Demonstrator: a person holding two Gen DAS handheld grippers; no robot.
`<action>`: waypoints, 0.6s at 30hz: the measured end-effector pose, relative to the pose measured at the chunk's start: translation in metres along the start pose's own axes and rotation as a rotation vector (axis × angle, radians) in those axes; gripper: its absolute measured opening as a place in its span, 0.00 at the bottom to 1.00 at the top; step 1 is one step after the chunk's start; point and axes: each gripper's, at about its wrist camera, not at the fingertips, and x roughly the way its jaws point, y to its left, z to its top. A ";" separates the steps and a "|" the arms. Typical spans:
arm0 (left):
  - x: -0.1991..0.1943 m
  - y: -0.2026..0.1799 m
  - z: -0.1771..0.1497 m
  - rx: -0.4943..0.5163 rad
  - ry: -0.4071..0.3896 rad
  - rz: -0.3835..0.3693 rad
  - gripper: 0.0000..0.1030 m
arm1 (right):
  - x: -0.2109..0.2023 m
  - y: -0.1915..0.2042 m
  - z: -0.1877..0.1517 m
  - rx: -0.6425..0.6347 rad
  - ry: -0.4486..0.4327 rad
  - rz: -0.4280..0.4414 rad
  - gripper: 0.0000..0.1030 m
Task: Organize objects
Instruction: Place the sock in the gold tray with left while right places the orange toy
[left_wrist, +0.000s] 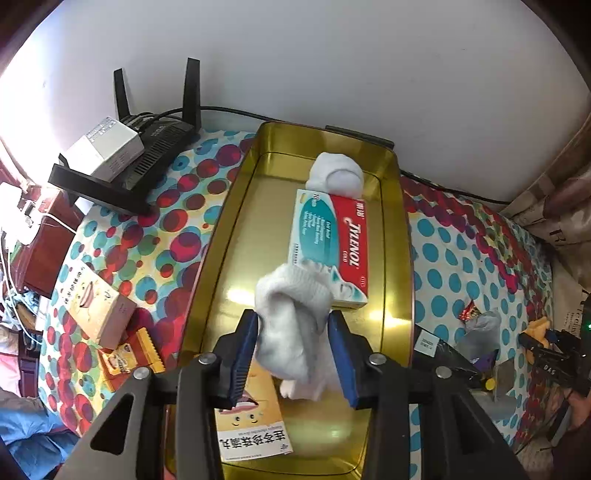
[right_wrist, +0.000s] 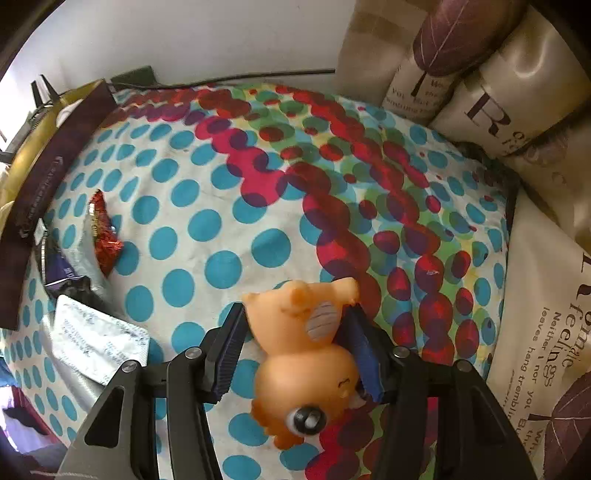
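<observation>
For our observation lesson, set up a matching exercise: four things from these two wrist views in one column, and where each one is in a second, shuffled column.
Things:
1. grey-white sock
2. orange rubber toy
3. Tylenol box
4. black router

Places:
A. lying flat in the gold tin tray
B. on the dotted cloth, by the wall
C. between the left tongs
D. between the right tongs

Pairs: 1-C, 2-D, 3-A, 4-B

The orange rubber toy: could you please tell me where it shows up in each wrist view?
Left wrist view: the orange toy sits small at the far right edge, beyond the gold tin where the left gripper holds a white sock.
Right wrist view: bottom centre, clamped in the right gripper.
Shared landmark: the red foil wrapper on the dotted cloth, left of the toy.
</observation>
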 end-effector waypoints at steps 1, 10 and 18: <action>-0.002 -0.001 0.000 0.008 -0.005 0.011 0.40 | 0.001 -0.002 0.000 0.010 -0.005 0.007 0.50; -0.029 -0.014 -0.006 0.095 -0.056 0.045 0.42 | -0.009 -0.007 0.001 0.063 -0.055 0.025 0.33; -0.067 0.001 -0.020 0.070 -0.109 0.022 0.43 | -0.060 0.056 0.033 0.024 -0.185 0.165 0.33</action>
